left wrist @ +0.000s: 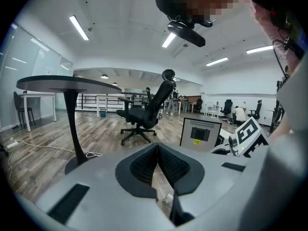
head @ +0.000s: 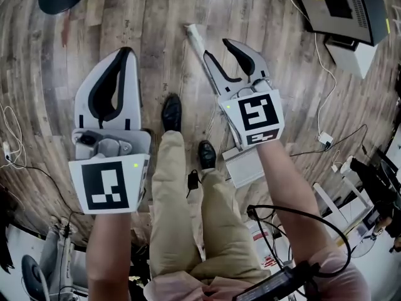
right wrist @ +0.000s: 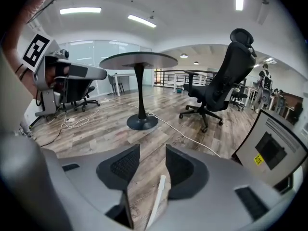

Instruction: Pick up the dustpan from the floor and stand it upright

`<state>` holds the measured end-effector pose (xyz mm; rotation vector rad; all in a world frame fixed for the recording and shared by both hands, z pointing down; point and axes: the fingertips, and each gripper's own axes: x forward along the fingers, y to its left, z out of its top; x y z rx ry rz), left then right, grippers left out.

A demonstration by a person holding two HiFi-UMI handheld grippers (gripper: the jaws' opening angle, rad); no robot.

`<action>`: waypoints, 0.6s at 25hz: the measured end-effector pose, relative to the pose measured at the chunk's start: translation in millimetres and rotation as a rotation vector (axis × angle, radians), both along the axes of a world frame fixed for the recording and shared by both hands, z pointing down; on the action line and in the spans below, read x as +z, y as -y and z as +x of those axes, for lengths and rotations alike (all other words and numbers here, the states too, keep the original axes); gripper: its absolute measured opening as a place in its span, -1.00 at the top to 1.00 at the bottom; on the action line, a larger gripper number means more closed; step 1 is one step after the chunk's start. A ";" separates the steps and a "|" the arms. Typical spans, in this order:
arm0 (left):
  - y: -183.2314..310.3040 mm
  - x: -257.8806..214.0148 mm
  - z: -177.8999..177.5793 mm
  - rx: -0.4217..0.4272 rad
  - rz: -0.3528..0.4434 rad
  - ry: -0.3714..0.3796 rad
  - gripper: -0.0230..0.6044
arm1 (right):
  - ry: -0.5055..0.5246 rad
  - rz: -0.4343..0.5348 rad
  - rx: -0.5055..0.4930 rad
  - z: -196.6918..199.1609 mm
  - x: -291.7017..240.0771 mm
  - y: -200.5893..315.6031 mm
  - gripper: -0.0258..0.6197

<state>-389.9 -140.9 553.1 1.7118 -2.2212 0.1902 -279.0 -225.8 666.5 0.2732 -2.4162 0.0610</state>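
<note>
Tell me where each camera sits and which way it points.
Head view: on the head, facing down; shows left gripper, right gripper, legs, shoes, dustpan.
Left gripper view: rides that gripper, facing forward past shut fingers.
Right gripper view: rides that gripper, facing forward past parted fingers, above the dustpan's handle.
Both gripper views share the office chair and round table.

Dustpan point(head: 245, 166) lies on floor point(head: 156, 17), right of shoes point(head: 171, 113).

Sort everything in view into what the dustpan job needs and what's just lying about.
For the job:
dustpan, lying on the floor
right gripper, open above its handle
left gripper, shut and empty

Lying about:
office chair
round table
floor cable
</note>
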 end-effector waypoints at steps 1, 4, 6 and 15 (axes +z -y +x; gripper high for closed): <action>1.8 5.5 -0.1 0.006 -0.001 0.002 0.88 | -0.007 -0.004 0.000 1.2 8.8 0.1 0.40; 5.7 21.7 -1.1 0.023 -0.010 0.006 0.88 | -0.025 -0.011 0.004 3.7 32.6 0.5 0.38; 7.7 32.9 -1.3 0.035 -0.016 0.010 0.88 | -0.036 -0.015 0.006 4.5 47.2 0.3 0.37; 17.6 74.1 7.3 0.094 -0.044 0.024 0.88 | -0.079 -0.029 0.004 6.7 103.0 9.2 0.34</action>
